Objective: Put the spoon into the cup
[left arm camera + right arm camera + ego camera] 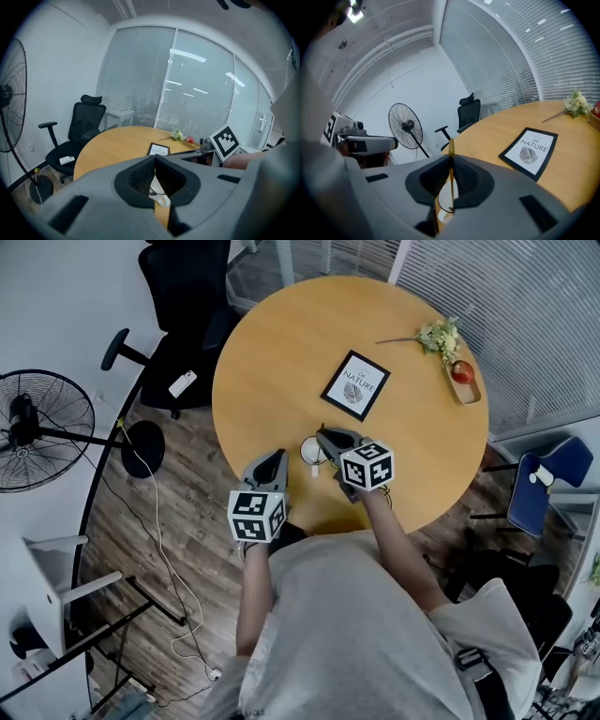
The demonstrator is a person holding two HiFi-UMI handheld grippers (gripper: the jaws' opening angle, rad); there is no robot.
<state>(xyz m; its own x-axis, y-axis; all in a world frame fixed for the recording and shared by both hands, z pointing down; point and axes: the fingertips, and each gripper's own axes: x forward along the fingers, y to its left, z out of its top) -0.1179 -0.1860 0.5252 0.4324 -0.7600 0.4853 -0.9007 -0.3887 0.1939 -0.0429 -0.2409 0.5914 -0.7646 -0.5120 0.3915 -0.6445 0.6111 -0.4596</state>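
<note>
We record the right gripper (324, 435) clenched on a thin yellowish wooden spoon (451, 151). In the right gripper view the spoon shows edge-on, pinched between the two black pads, with its upper end standing clear above the jaw tips. Directly under that grip, through the gap below the pads, we see the rim of a small white cup (442, 200); the spoon's lower end appears over the cup's opening, though we cannot tell whether it touches the cup. In the head view the cup (309, 450) stands on the round light-wood table (281, 352) close to its near edge, just beside the right gripper's tips and between the two grippers. The left gripper (277, 457) is closed, tips meeting with nothing held; in its own view the cup and its handle show beyond the jaws. It sits near the cup, apart from it. Farther back on the table lies a black-framed print with a leaf design (355, 384), well apart from the cup. The head view does not show the spoon clearly.
</note>
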